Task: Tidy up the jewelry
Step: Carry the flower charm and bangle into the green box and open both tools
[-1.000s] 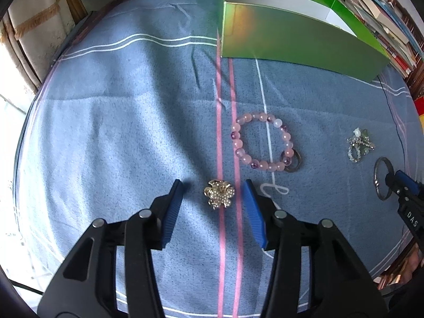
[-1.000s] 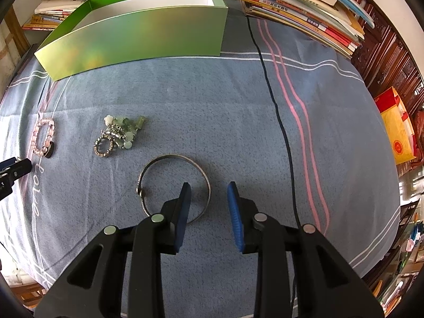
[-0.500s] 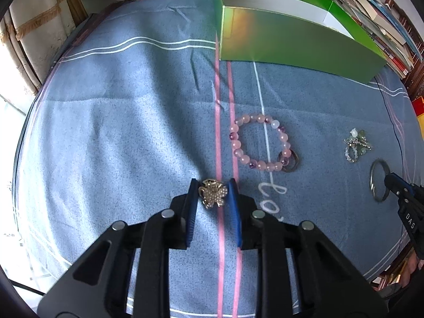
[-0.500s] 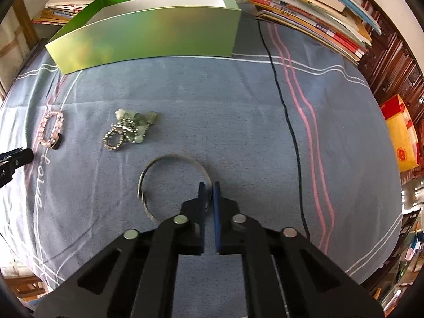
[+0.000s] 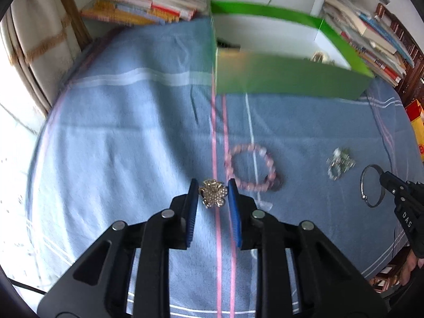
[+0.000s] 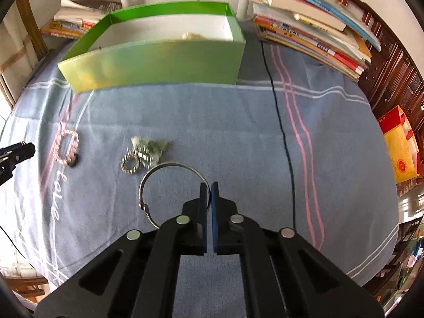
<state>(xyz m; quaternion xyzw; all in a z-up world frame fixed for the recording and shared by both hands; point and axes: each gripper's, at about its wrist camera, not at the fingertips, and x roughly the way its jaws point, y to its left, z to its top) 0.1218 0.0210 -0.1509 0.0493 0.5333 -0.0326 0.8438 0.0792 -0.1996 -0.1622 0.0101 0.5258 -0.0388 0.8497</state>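
Note:
My left gripper [image 5: 213,189] is shut on a gold flower brooch [image 5: 213,193] and holds it above the blue cloth. My right gripper [image 6: 209,188] is shut on a silver bangle [image 6: 159,180] and holds it lifted off the cloth; the bangle also shows in the left wrist view [image 5: 371,185]. A pink bead bracelet [image 5: 250,168] and a green-and-silver charm cluster [image 5: 340,161] lie on the cloth. They also show in the right wrist view, the bracelet [image 6: 67,149] and the cluster [image 6: 145,153]. The open green box [image 6: 159,61] stands at the back, with a gold piece [image 6: 190,36] inside.
Stacks of books [image 6: 312,31] stand behind and right of the box, more books [image 5: 148,8] at the back left. A black cable [image 6: 281,132] runs across the cloth [image 5: 119,145]. A red-and-yellow packet [image 6: 400,145] lies off the right edge.
Both grippers have risen from the cloth with their pieces, the brooch in the left and the bangle in the right. A second ago both were open; they closed half a second ago.

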